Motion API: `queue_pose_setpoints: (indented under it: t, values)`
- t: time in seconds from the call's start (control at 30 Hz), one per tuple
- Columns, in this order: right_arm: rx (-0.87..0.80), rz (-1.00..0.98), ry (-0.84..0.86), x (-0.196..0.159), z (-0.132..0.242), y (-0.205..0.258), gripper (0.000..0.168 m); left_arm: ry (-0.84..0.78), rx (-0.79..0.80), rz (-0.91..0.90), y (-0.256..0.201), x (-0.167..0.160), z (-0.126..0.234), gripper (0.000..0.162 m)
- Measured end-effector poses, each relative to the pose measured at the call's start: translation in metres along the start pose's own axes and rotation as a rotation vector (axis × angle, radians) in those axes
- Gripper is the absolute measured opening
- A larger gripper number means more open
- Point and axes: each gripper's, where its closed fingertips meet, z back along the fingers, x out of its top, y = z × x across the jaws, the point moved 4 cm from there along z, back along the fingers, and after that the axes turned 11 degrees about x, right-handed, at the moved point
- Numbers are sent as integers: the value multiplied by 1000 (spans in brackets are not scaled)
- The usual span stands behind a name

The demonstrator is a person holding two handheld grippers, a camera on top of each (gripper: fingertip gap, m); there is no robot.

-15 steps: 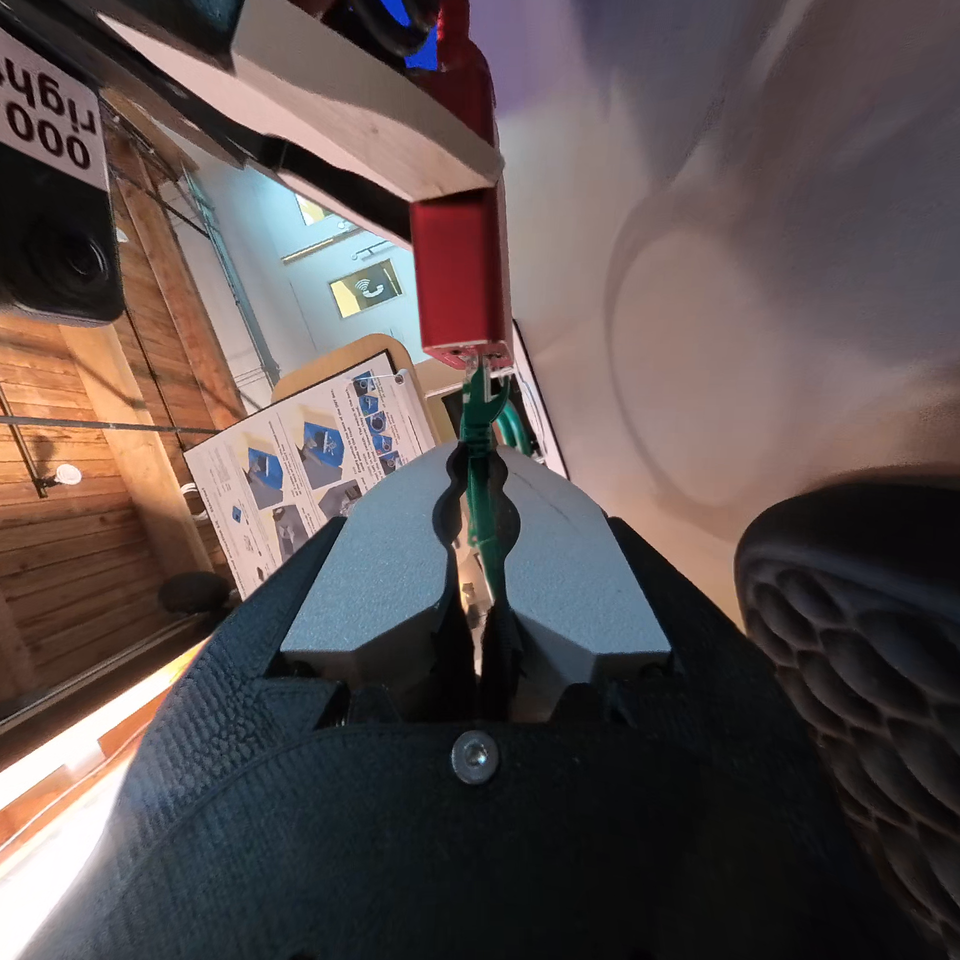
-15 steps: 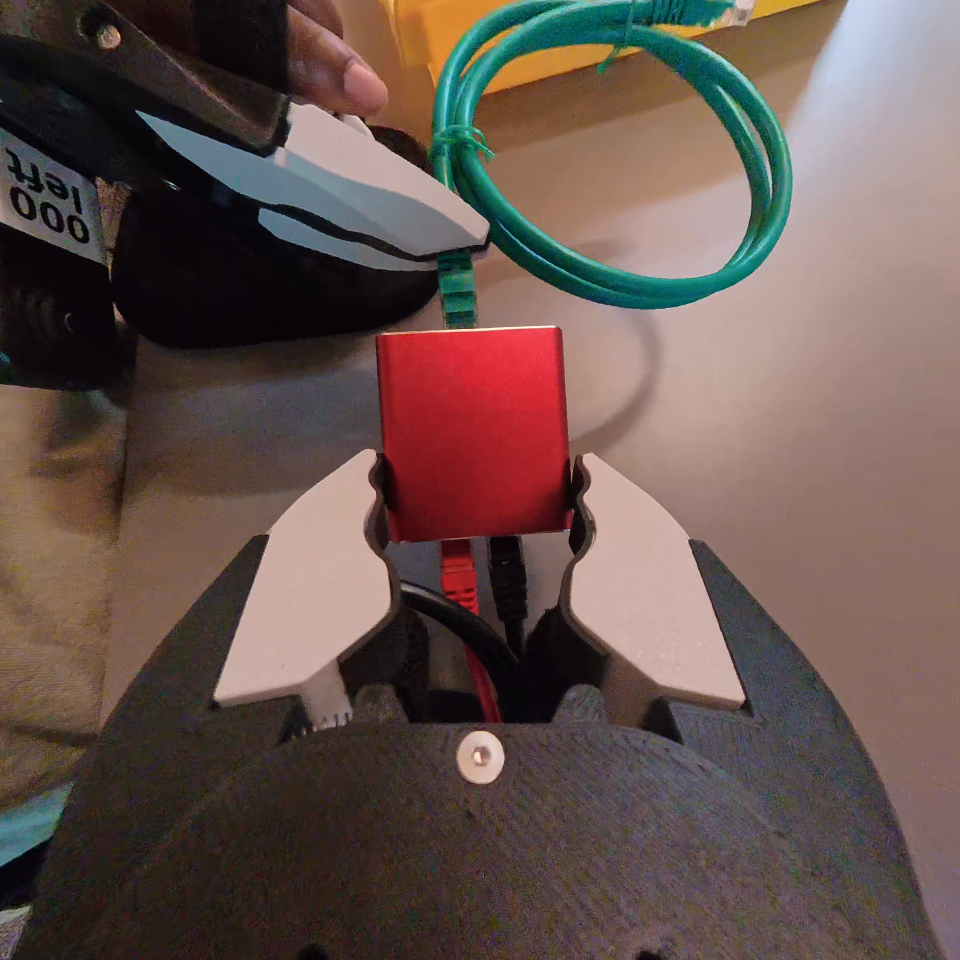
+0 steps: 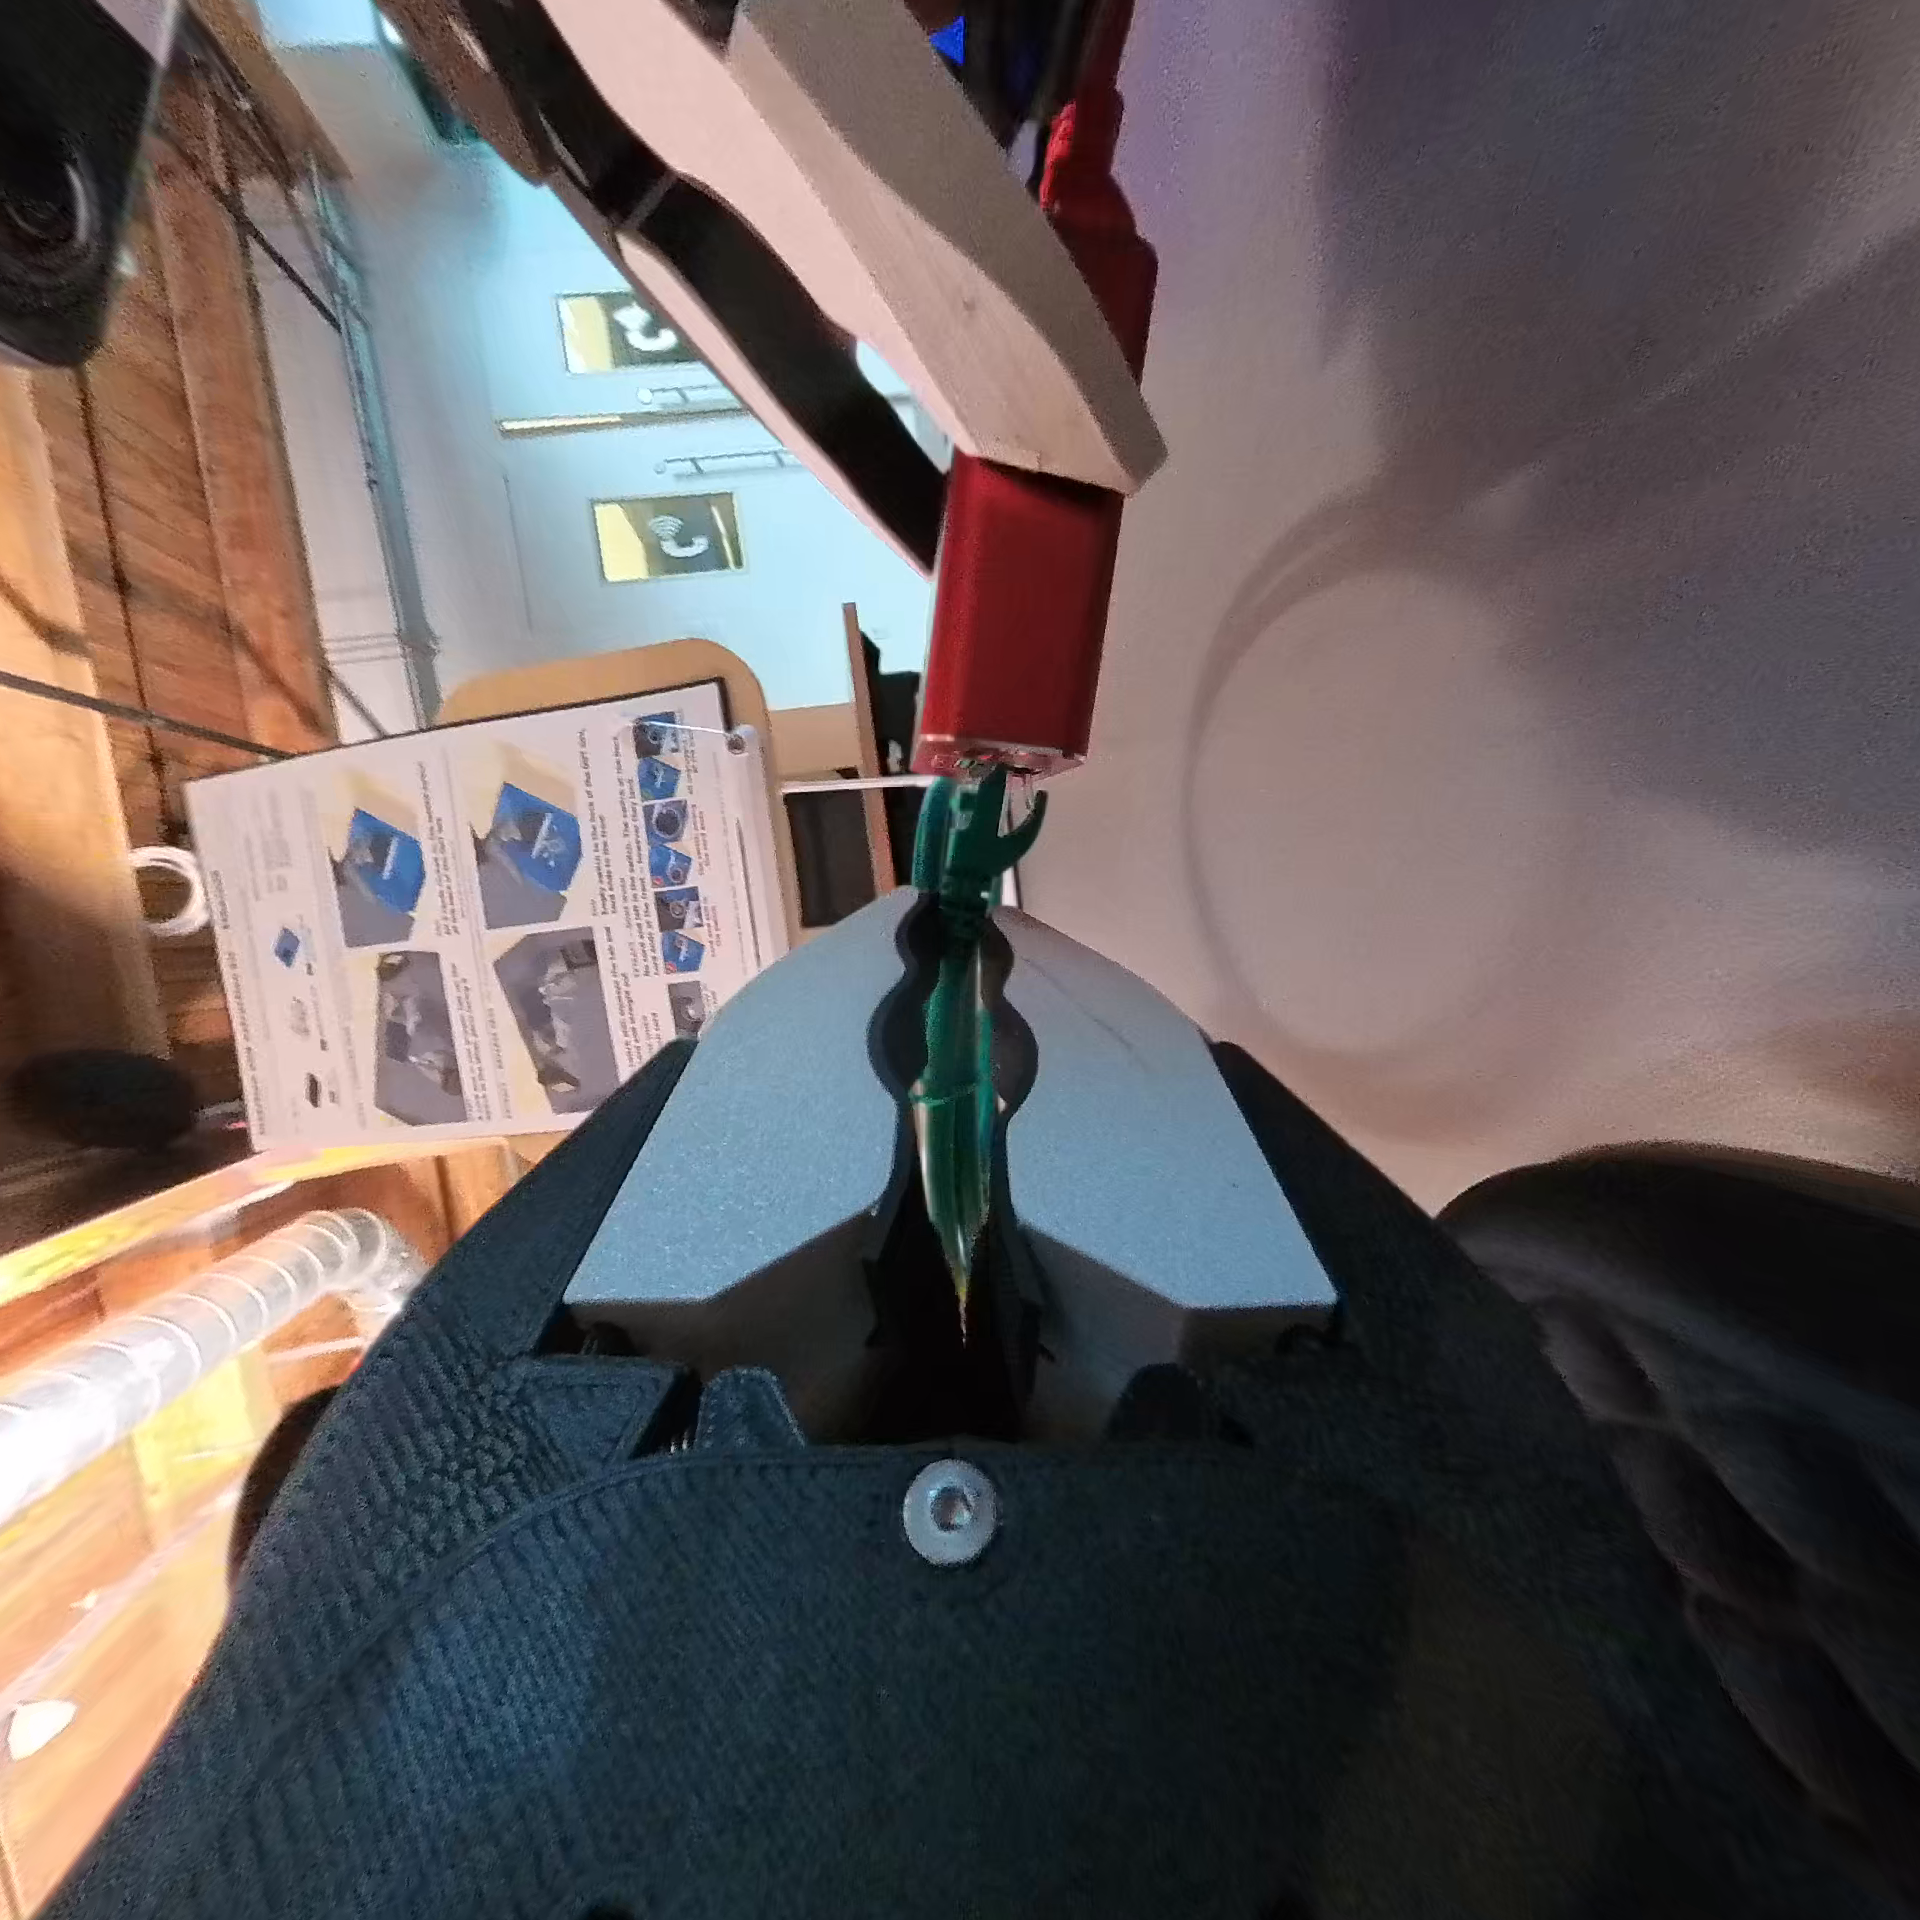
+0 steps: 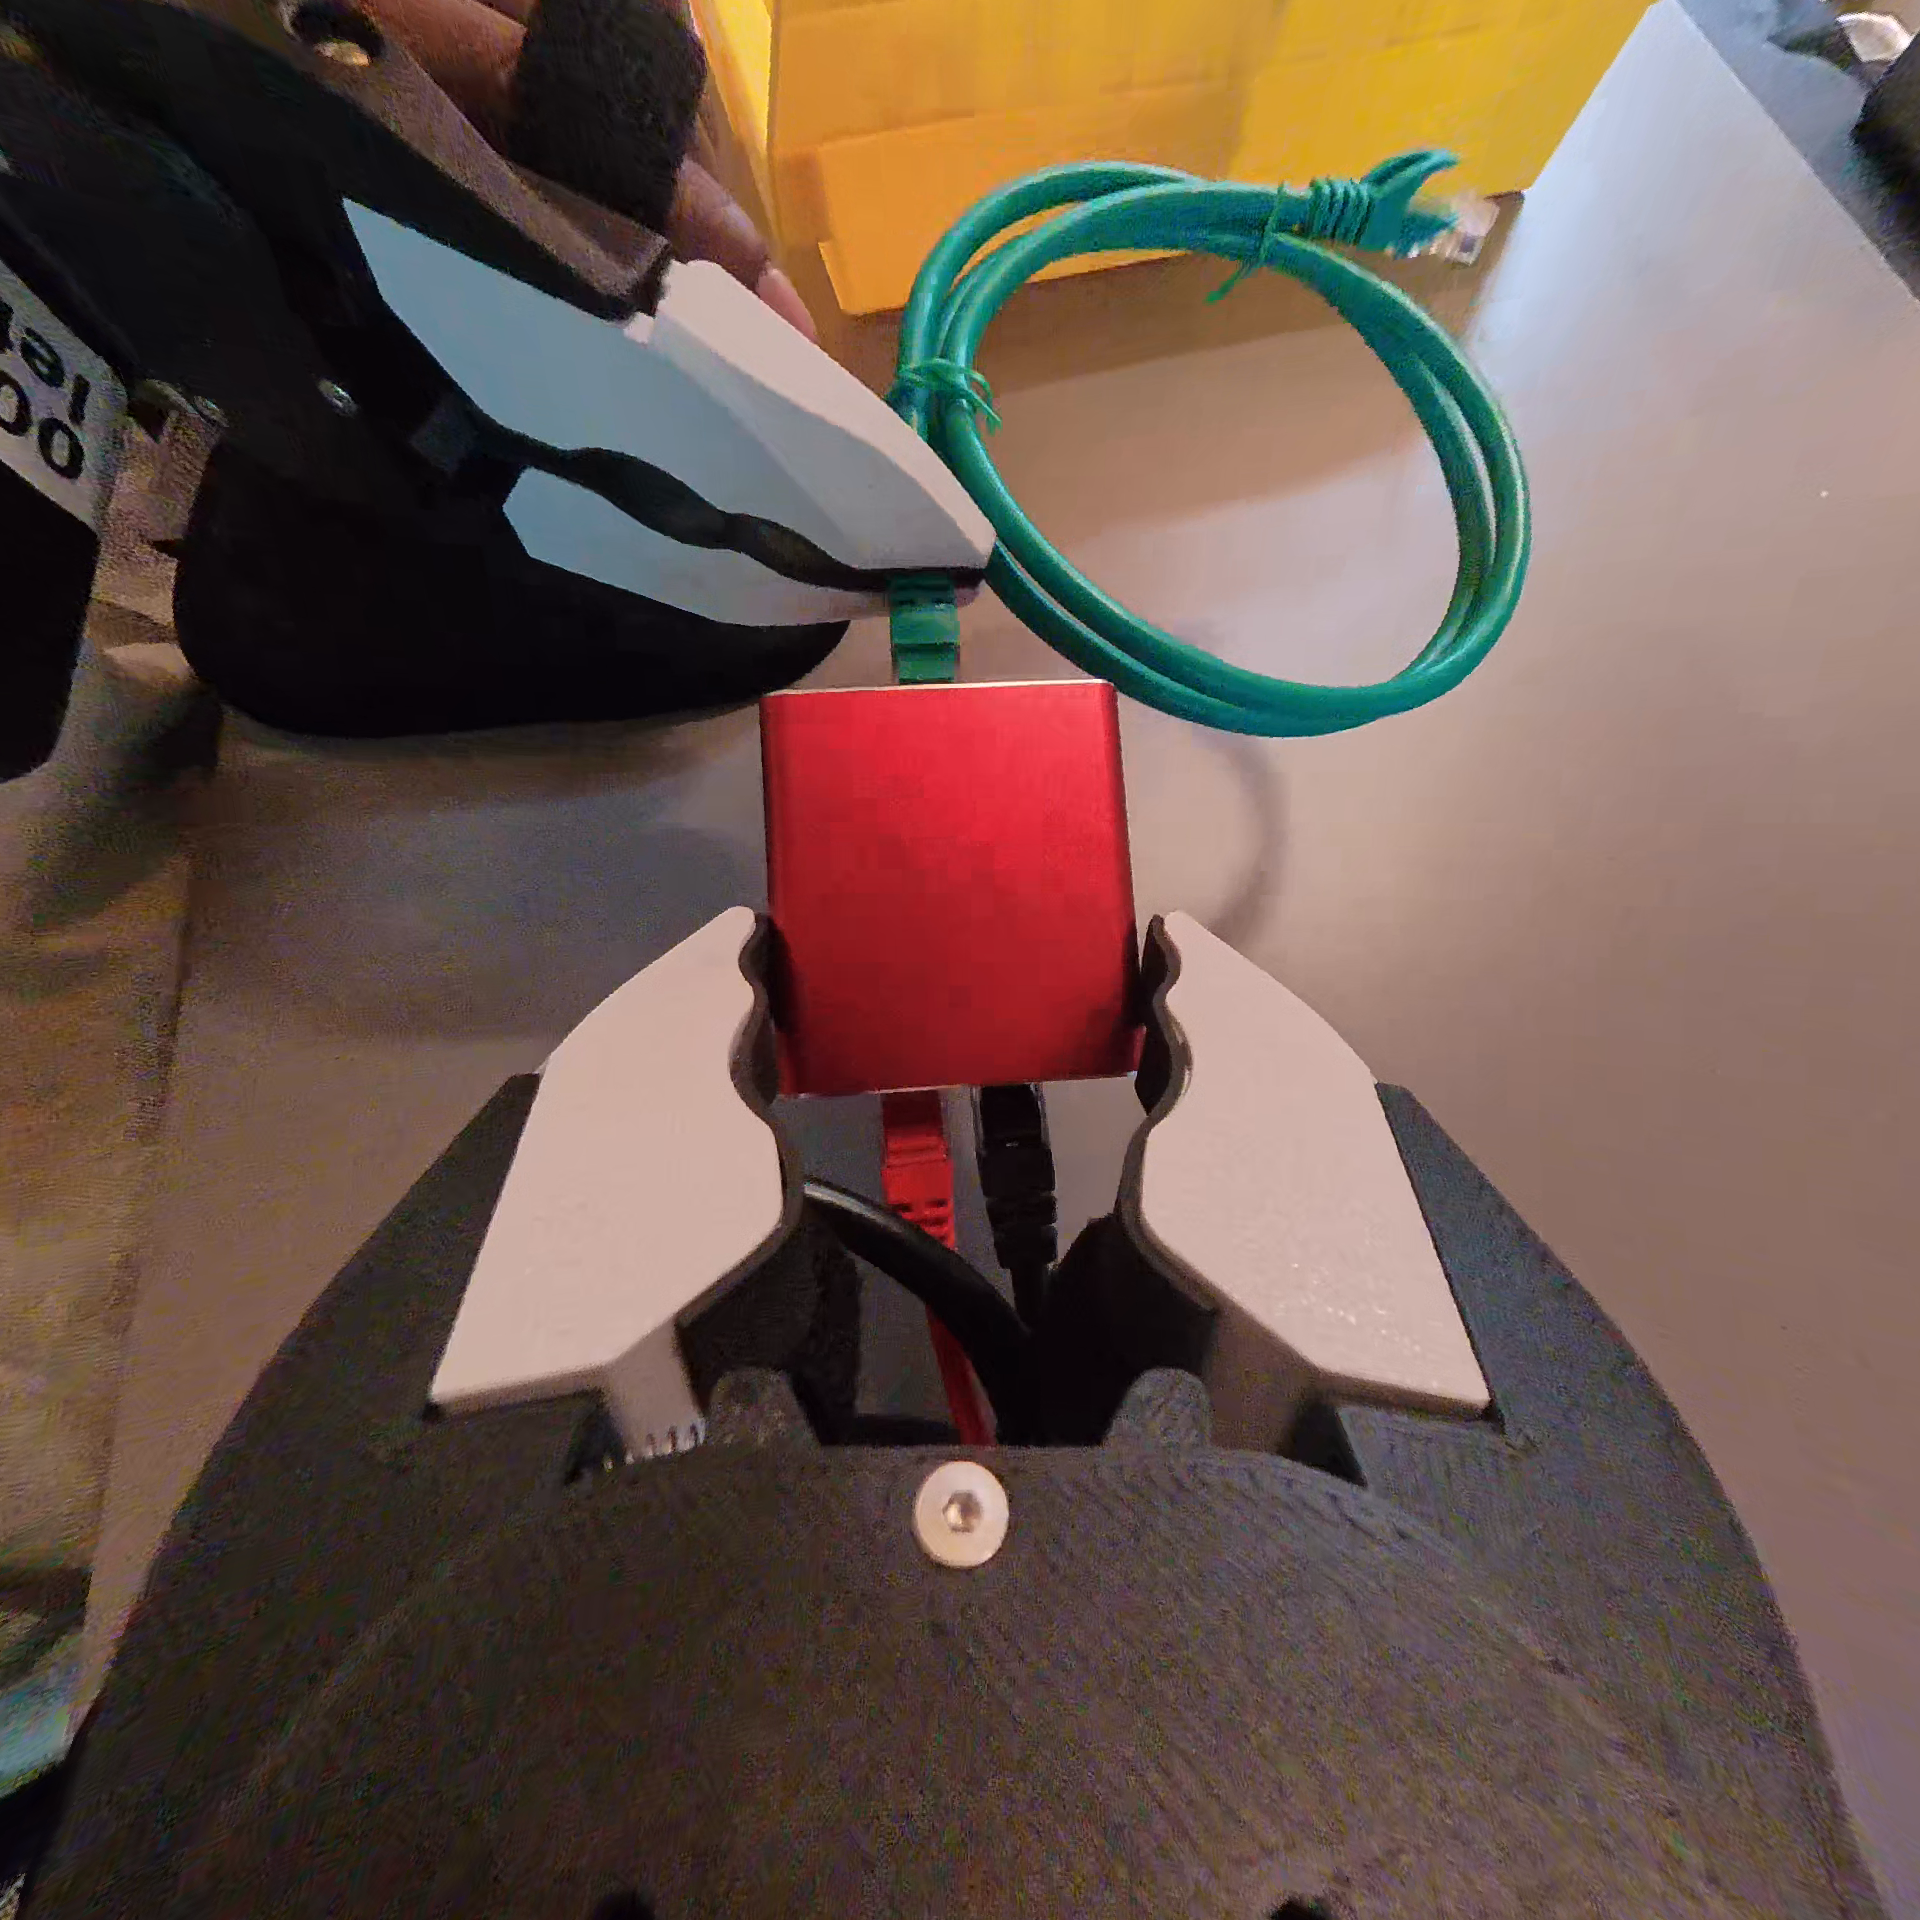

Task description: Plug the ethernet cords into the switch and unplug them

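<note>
Grey tabletop (image 4: 1558,831) carries everything; yellow boxes (image 4: 1039,125) sit at 12 o'clock in the right wrist view, a printed instruction sheet (image 3: 488,935) at 9 o'clock in the left wrist view.

Right gripper (image 4: 951,997): jaws part-closed, clamped on both side faces of the red switch (image 4: 940,883) near its back end. Switch is dead centre of that view, seemingly held just above the table. A red cord (image 4: 920,1164) and a black cord (image 4: 1013,1164) are already plugged into its near face and run back between the fingers.

Left gripper (image 4: 935,582) comes in from 10 o'clock, jaws almost fully closed, pinching the green ethernet cord (image 4: 1351,582) right behind the plug boot (image 4: 925,634). Plug tip is at the switch's far face; seated or just at the port mouth, can't tell (the left wrist view shows the clear plug end at the opening, blurred).

Handling, my read:
- Switch: small metal-look shell, light, rigid, smooth sides so it could slip or yaw under push force. The side-face grip looks right.
- Cord: floppy, tie-wrapped coil hanging at 2 o'clock, free plug (image 4: 1444,223) at 1 o'clock. Only the boot is stiff enough to push on; grip there.
- Latch tab is thin plastic, snappable. Needs squeezing to unplug.
</note>
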Motion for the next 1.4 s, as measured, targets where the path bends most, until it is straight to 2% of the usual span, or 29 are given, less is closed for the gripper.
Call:
queue_pose_setpoints:
  t: [0.3, 0.43, 0.53, 0.6, 0.63, 0.7, 0.77, 0.83, 0.93, 1.07, 1.13, 1.2, 1.3, 1.4]
  values:
    - [-47, 9, -33, 6, 5, -5, 69, 0, 13, -45, 12, -9, -9, 8]
    - [-101, 22, -122, 17, 18, -12, 69, 34, 96, 206, 44, -21, -5, 43]
    - [-166, 36, -204, 25, 34, -15, 68, -31, 276, 565, 76, -27, 12, 44]
    - [-244, 72, -263, 36, 44, -16, 68, -124, 302, 1049, 86, -23, 22, 45]
    - [-297, 105, -275, 42, 47, -16, 68, -177, 219, 1316, 83, -19, 21, 51]
    - [-415, 185, -266, 54, 49, -15, 68, -188, -17, 1753, 70, -11, 10, 82]
    - [-485, 261, -264, 66, 46, -8, 68, -229, -205, 1990, 66, -3, 1, 81]
    - [-528, 335, -272, 76, 41, 1, 68, -285, -213, 2117, 76, -3, -4, 68]
    - [-620, 440, -233, 86, 36, 12, 69, -342, -197, 2090, 86, -2, -5, 31]
    - [-697, 521, -110, 87, 31, 17, 68, -386, -169, 1991, 85, -2, 0, 27]
    - [-616, 554, -74, 84, 27, 22, 68, -439, -153, 1960, 86, -6, 7, 26]
    - [-458, 572, -93, 81, 27, 30, 76, -487, -187, 1914, 91, -9, 14, 26]
    - [-293, 490, -280, 86, 41, 38, 61, -612, -277, 1836, 102, -6, 27, 26]
    - [-53, 367, -471, 95, 49, 50, 54, -710, -363, 1685, 108, 6, 40, 26]
